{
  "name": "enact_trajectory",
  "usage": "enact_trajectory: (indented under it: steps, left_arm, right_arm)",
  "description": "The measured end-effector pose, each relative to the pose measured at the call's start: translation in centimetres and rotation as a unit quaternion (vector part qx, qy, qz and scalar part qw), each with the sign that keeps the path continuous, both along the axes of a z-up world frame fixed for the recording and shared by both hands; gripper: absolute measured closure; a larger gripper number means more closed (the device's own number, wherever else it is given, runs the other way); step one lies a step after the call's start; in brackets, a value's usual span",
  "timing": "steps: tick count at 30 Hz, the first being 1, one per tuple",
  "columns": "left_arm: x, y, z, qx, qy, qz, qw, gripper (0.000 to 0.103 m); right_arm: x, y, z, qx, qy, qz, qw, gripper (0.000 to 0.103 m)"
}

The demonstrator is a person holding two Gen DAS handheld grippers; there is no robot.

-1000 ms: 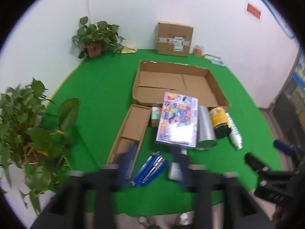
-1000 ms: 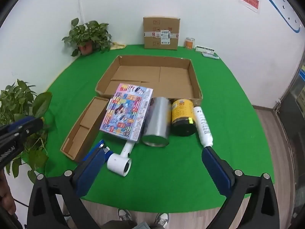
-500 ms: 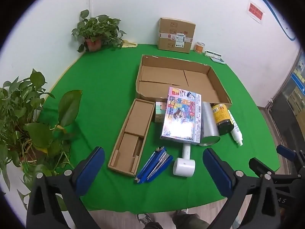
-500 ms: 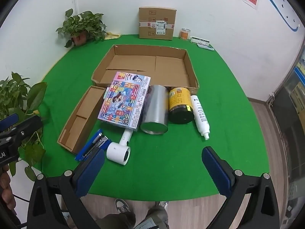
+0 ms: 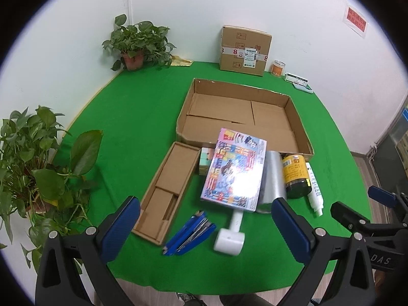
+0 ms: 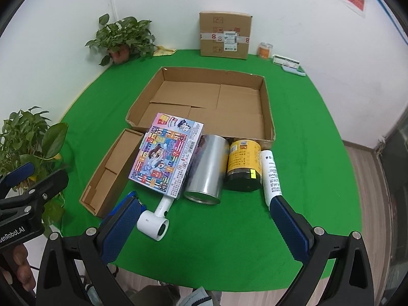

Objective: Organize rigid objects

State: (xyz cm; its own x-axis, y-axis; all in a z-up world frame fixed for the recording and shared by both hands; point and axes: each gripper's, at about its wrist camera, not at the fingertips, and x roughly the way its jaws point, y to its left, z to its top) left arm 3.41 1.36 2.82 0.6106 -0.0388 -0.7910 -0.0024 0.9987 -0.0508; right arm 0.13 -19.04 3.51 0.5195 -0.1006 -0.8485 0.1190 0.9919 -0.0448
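Observation:
A large open cardboard tray (image 5: 301, 137) (image 6: 267, 112) lies on the green table. In front of it lie a colourful game box (image 5: 234, 170) (image 6: 167, 155), a silver can (image 5: 271, 178) (image 6: 206, 170), a dark jar with a yellow label (image 5: 295, 176) (image 6: 243, 165), a white bottle (image 5: 315, 191) (image 6: 271, 173), a white hair dryer (image 5: 230, 236) (image 6: 154, 223), a blue stapler (image 5: 190, 234) and a narrow cardboard box (image 5: 168, 191) (image 6: 109, 176). My left gripper (image 5: 204, 232) and right gripper (image 6: 204, 229) are open and empty, held above the table's front edge.
Potted plants stand at the far left corner (image 5: 136, 43) and near left (image 5: 33, 163). A taped carton (image 5: 243, 51), an orange tin (image 5: 278, 67) and a small flat item (image 5: 299, 81) stand along the back wall. A pastel block (image 5: 205, 158) lies under the game box.
Both grippers have come down and forward toward the objects, which look larger now. The left view was blurred a second ago and is sharp now. Nothing on the table has moved.

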Motion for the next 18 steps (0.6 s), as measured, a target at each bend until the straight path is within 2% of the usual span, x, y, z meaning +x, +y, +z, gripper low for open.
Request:
enact_trajectory:
  steps: [5,11,18]
  left_arm:
    - [0.2,-1.9,-0.2,0.018,0.011,0.02,0.9996,0.001]
    - [0.0,-2.3,0.2,0.033,0.016,0.048,0.9982,0.001]
    - [2.3,-2.9,0.1,0.047,0.028,0.051,0.9972,0.001]
  right_arm:
    - [0.8,-1.9,0.5,0.002,0.003,0.024,1.0,0.001]
    - [1.0,-2.6,0.0,0.017,0.008,0.042,0.999,0.001]
    - [2.3,-3.2,-0.6,0.021,0.013,0.023,0.999,0.001]
